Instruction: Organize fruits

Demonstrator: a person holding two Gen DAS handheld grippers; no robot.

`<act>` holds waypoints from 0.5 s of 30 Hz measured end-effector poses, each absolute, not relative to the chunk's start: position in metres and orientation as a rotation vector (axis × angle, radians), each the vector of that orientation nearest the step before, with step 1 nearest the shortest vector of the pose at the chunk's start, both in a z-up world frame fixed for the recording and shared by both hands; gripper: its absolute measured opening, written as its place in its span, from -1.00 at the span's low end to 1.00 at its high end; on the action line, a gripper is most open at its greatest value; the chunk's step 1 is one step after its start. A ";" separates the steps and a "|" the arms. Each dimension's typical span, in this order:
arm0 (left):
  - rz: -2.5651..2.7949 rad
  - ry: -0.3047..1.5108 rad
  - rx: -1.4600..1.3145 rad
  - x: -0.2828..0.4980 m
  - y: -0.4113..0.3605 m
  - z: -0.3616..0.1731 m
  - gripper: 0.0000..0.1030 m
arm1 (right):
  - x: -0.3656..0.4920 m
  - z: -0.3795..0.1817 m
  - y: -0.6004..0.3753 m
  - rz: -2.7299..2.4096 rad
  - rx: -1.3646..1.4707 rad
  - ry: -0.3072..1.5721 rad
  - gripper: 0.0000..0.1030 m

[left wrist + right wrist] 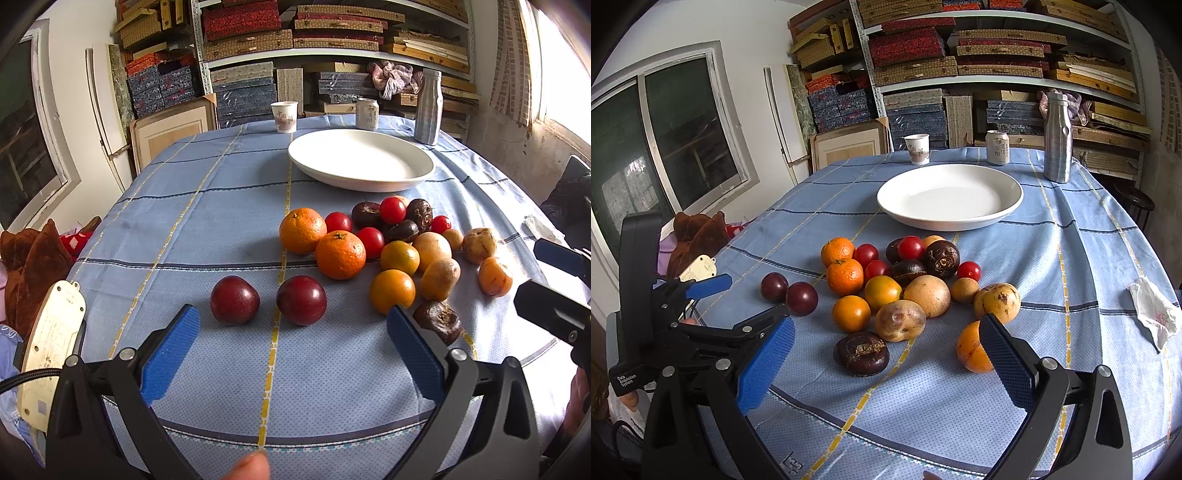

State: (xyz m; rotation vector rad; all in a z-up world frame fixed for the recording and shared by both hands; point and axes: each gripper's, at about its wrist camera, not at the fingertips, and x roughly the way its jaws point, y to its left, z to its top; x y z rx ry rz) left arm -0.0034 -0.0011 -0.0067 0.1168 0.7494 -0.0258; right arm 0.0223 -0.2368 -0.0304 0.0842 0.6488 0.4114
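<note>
A pile of fruit lies on the blue checked tablecloth (221,206): two oranges (340,254), red cherry tomatoes (392,209), dark wrinkled passion fruits (861,352) and yellow-brown fruits (900,320). Two dark red plums (234,300) (301,300) sit apart to the left of the pile. Behind the fruit stands an empty white plate (362,158) (949,195). My left gripper (293,314) is open, just short of the plums. My right gripper (888,321) is open near the front of the pile, an orange-yellow fruit (971,349) at its right finger.
A paper cup (284,116), a can (366,113) and a metal bottle (428,107) stand at the far table edge. A crumpled tissue (1154,317) lies at the right. Shelves of boxes fill the back wall. Brown cushions (33,262) sit left of the table.
</note>
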 end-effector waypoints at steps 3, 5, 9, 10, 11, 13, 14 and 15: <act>-0.013 0.743 0.123 -0.004 0.000 -0.005 0.92 | 0.022 -0.030 -0.237 0.411 0.083 0.648 0.93; -0.012 0.742 0.124 -0.004 0.000 -0.005 0.92 | 0.022 -0.031 -0.236 0.412 0.082 0.648 0.93; -0.008 0.739 0.127 -0.005 0.001 -0.004 0.92 | 0.022 -0.031 -0.236 0.412 0.081 0.647 0.93; -0.008 0.739 0.127 -0.005 0.001 -0.004 0.92 | 0.022 -0.031 -0.236 0.413 0.080 0.646 0.93; -0.008 0.739 0.127 -0.005 0.001 -0.004 0.92 | 0.022 -0.031 -0.236 0.413 0.079 0.646 0.93; -0.008 0.739 0.128 -0.005 0.001 -0.004 0.92 | 0.022 -0.031 -0.236 0.413 0.080 0.646 0.93; -0.008 0.739 0.128 -0.005 0.001 -0.004 0.92 | 0.022 -0.030 -0.236 0.414 0.080 0.645 0.93; -0.008 0.739 0.128 -0.005 0.001 -0.004 0.92 | 0.022 -0.031 -0.236 0.413 0.079 0.645 0.93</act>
